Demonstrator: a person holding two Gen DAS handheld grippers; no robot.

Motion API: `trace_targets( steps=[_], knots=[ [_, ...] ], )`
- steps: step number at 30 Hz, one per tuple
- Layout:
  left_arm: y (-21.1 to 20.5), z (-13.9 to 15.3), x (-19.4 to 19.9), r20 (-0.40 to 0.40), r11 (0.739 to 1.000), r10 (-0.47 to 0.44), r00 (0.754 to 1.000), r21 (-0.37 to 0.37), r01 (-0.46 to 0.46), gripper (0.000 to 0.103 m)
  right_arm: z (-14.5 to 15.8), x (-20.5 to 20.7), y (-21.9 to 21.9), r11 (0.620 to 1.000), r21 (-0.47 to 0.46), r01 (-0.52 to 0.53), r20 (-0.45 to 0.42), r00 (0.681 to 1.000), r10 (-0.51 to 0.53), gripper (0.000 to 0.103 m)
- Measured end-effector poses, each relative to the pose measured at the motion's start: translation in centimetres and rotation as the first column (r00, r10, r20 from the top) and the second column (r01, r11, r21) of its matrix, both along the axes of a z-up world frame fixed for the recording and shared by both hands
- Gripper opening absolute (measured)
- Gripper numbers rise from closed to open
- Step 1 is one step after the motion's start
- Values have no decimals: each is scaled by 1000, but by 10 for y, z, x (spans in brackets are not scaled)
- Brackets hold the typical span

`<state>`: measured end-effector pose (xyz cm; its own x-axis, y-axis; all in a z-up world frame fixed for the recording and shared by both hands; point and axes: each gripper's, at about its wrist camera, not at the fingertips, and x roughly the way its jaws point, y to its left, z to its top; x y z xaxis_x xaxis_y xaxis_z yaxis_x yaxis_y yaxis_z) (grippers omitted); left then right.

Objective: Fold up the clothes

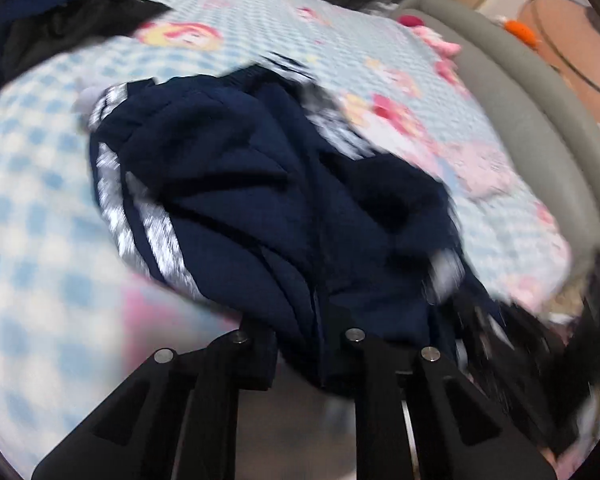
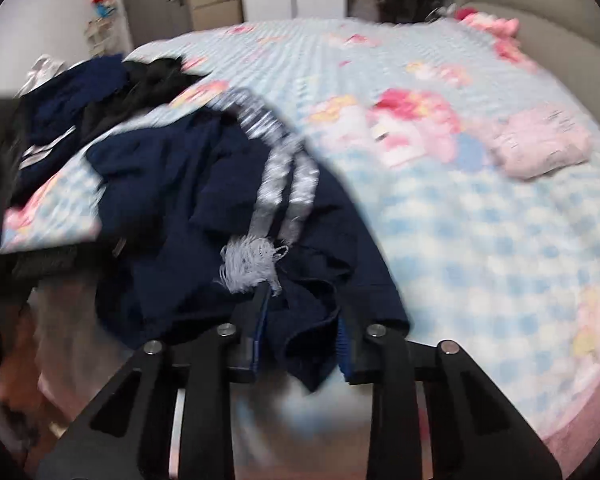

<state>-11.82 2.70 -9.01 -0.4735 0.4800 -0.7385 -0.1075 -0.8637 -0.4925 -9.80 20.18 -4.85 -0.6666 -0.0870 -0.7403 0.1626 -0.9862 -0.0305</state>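
Navy garment (image 1: 260, 200): one, pinched by both the left claw (image 1: 300, 344) and right claw (image 2: 300, 332); one dark pile (image 2: 100, 92) behind.

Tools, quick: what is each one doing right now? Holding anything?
Left tool: closed on the navy pants, cloth bunched between its fingers.
Right tool: closed on the same navy pants, near the frayed white stripe end.

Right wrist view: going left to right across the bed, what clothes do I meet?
Dark pile of clothes at the far left → navy garment with grey stripes, its near edge between the right tongs → bare checked bedsheet → folded pink garment near the right side.
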Motion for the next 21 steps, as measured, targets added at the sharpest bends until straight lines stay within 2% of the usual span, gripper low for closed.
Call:
trace_targets(
  steps=[2,4,6,7,8,9,10,11,13,14,16,18,20,21],
  knots=[
    [10,4,12,0,998,-57,998,27,57,14,9,-2,10,999,26,47,-51,998,-46,23],
    [21,13,23,-21,995,-97,995,9,97,14,19,-3,27,990,34,134,-98,987,-130,17],
    [18,20,28,-41,995,-100,994,17,100,16,28,-5,50,974,30,226,-139,965,-220,17],
    [10,23,29,-46,996,-82,996,33,84,18,30,-8,62,967,11,253,-133,959,-249,18],
    [0,23,26,-44,997,-47,998,51,50,26,30,-11,73,967,-34,252,-97,962,-254,19],
    [-9,23,24,-42,998,-8,999,64,11,39,29,-11,83,965,-97,242,-60,967,-249,28],
    [-21,22,21,-38,996,37,999,79,-34,43,27,-10,89,958,-158,238,-39,968,-247,32],
    [-35,21,20,-33,992,90,995,96,-87,44,27,-6,90,952,-216,215,-24,974,-225,38],
    [-57,22,18,-35,979,172,984,117,-167,44,25,2,89,930,-331,160,1,986,-169,40],
    [-66,23,19,-45,972,204,978,124,-197,45,26,4,81,929,-351,118,3,992,-124,45],
    [-74,22,15,-57,967,241,969,100,-234,51,28,6,62,927,-374,26,2,1000,-27,54],
    [-76,17,7,-57,968,250,966,44,-248,54,27,7,43,921,-387,-48,5,999,54,68],
    [-73,13,-2,-47,967,254,966,-3,-254,54,14,2,23,923,-372,-97,74,988,134,75],
    [-69,13,-7,-45,965,259,965,-21,-260,54,6,-1,14,928,-357,-111,113,980,161,75]
  ],
)
